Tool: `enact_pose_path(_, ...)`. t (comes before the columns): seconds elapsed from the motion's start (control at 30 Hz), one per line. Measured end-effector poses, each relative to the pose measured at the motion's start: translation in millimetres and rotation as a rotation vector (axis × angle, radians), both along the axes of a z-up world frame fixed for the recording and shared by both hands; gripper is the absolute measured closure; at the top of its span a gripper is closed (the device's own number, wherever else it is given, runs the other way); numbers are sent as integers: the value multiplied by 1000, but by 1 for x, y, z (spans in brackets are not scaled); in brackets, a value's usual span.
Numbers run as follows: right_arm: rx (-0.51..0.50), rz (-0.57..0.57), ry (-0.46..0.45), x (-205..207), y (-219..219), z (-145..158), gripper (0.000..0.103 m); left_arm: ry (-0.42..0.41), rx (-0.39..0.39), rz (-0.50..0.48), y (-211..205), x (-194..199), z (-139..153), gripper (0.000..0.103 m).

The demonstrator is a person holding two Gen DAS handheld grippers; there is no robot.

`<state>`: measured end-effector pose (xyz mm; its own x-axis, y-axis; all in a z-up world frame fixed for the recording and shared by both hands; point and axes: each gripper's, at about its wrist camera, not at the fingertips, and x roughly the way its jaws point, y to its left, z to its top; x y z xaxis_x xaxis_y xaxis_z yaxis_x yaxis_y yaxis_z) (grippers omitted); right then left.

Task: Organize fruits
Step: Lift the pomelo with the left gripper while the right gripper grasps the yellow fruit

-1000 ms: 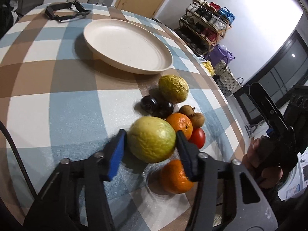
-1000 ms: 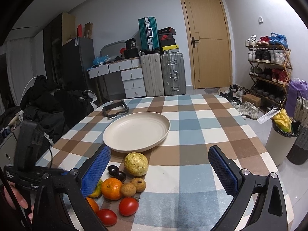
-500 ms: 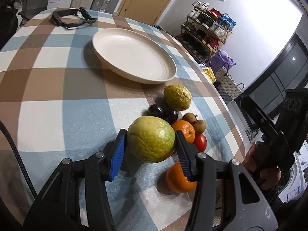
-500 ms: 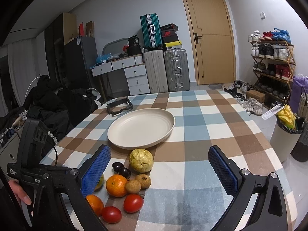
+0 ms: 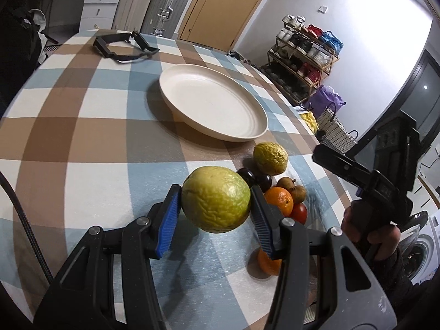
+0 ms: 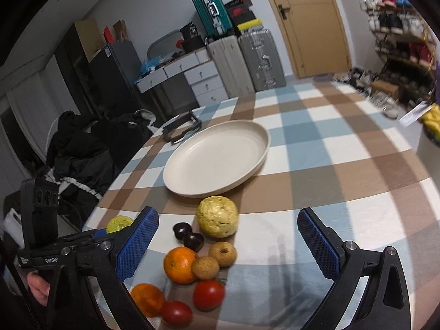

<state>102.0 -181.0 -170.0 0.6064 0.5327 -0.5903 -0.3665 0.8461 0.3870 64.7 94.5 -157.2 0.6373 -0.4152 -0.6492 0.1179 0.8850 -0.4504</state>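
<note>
I've got the green guava (image 5: pixel 216 203) clamped in the left tongs (image 5: pixel 216 206), now lifted off the worktop (image 5: pixel 82 143) twd the plate (image 5: pixel 211 101) at 12. Right tongs (image 6: pixel 228 236) wide, empty, dipping over the pile.

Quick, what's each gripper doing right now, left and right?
Left gripper: shut on the green guava, lifted off the table.
Right gripper: jaws open, holding nothing.
</note>
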Motion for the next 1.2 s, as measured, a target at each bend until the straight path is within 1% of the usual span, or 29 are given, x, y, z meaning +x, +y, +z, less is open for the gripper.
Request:
enact_pose_path(0.23,42,39,94,22,12,-16,0,-5,38,29,7,-4,1,56)
enact_pose_path(0.3,31,45,117,29,17,-21,0,-2,41,37,9,-4,1,56)
enact_pose_path(0.43,-3,57,136,37,25,-27,0,1,44,46,12,-5,0,56)
enact_pose_path(0.63,5,71,149,44,29,-31,0,8,48,52,15,-2,-1,56)
enact_pose_path(0.7,4,80,151,45,31,-32,2,10,48,55,16,-1,-1,56)
enact_pose_path(1.0,32,101,176,46,33,-37,22,7,56,52,12,2,2,56)
enact_pose_path(1.1,35,116,185,46,35,-39,33,7,60,53,11,2,2,56)
enact_pose_path(1.17,27,116,185,46,36,-39,46,7,66,53,10,4,3,56)
enact_pose_path(1.2,28,119,190,46,36,-40,49,5,70,51,10,4,3,56)
